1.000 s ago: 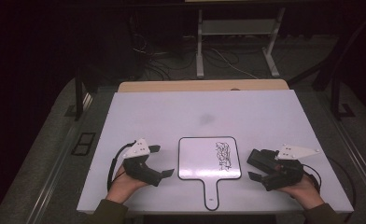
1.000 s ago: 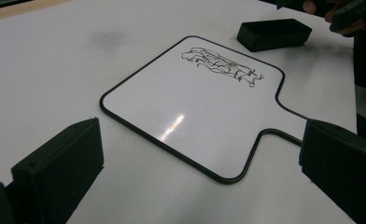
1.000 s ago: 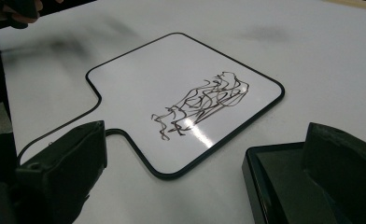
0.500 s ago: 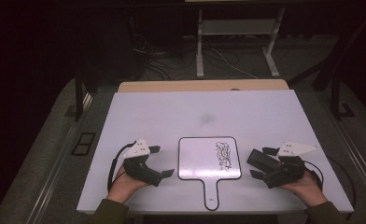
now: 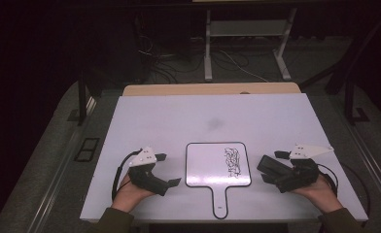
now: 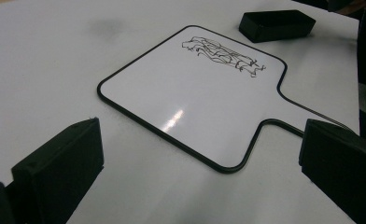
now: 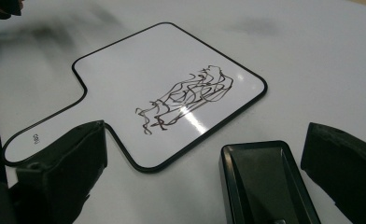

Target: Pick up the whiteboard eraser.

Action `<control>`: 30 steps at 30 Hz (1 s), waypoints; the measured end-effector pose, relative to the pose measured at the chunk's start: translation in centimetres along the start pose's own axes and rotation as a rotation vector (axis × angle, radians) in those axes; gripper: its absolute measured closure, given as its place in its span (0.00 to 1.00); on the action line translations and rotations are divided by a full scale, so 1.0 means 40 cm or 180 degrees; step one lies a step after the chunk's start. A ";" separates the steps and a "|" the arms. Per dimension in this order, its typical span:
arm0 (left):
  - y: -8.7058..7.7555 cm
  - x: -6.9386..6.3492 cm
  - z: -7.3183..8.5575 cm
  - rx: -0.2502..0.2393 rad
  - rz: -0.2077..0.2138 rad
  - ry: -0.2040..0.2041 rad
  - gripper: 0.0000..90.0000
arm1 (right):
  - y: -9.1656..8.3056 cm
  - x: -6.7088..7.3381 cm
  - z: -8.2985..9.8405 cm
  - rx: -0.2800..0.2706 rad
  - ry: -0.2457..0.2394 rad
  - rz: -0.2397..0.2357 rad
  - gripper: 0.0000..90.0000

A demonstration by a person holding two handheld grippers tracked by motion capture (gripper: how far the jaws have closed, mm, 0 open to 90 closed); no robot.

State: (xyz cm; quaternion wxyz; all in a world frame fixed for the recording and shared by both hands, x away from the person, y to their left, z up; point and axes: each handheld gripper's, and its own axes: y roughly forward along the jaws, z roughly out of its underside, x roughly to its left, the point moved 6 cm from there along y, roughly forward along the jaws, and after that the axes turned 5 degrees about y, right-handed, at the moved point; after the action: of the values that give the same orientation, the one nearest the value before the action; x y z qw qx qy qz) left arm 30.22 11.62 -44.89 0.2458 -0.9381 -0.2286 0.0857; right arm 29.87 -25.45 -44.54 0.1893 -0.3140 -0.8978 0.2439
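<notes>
A paddle-shaped whiteboard [image 5: 210,165] with a black rim lies flat at the table's front middle, handle toward me, with a black scribble [image 5: 232,159] on its right half. My left gripper [image 5: 168,170] rests on the table just left of the whiteboard [image 6: 190,93], open, with nothing between its jaws. My right gripper [image 5: 273,167] rests just right of the whiteboard [image 7: 162,79], also open. A black rectangular block [image 7: 265,182], like an eraser, lies on the table between the right jaws, closer to the right one, without touching either. The block [image 6: 277,24] shows beyond the whiteboard's far edge.
The white tabletop [image 5: 208,116] stretches bare behind the whiteboard, with a faint grey smudge [image 5: 214,124] at mid-table. A wooden strip [image 5: 210,89] runs along the far edge. Cables and a metal stand [image 5: 247,43] sit on the dark floor beyond.
</notes>
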 end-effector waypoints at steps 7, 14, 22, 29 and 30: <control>-0.006 0.000 -0.004 -0.0043 -0.0014 -0.0023 0.00 | -0.010 -0.018 -0.007 -0.0004 0.0037 0.0018 0.00; -0.005 0.002 -0.002 -0.0031 -0.0020 -0.0025 0.00 | -0.014 -0.034 -0.013 -0.0002 0.0021 0.0030 0.00; -0.006 0.005 0.000 -0.0037 -0.0036 -0.0049 0.00 | -0.021 -0.045 -0.024 0.0000 0.0010 0.0048 0.00; -0.007 0.011 0.006 0.0011 -0.0079 -0.0029 0.00 | -0.020 -0.060 -0.020 0.0098 -0.0041 0.0090 0.00; -0.006 0.008 0.005 -0.0009 -0.0077 -0.0042 0.00 | -0.020 -0.061 -0.017 0.0118 -0.0051 0.0102 0.00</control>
State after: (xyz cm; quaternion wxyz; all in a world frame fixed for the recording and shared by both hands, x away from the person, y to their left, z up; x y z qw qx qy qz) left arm 30.36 12.05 -44.97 0.2440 -0.9350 -0.2417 0.0887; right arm 31.61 -27.39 -43.99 0.1840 -0.3227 -0.8895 0.2660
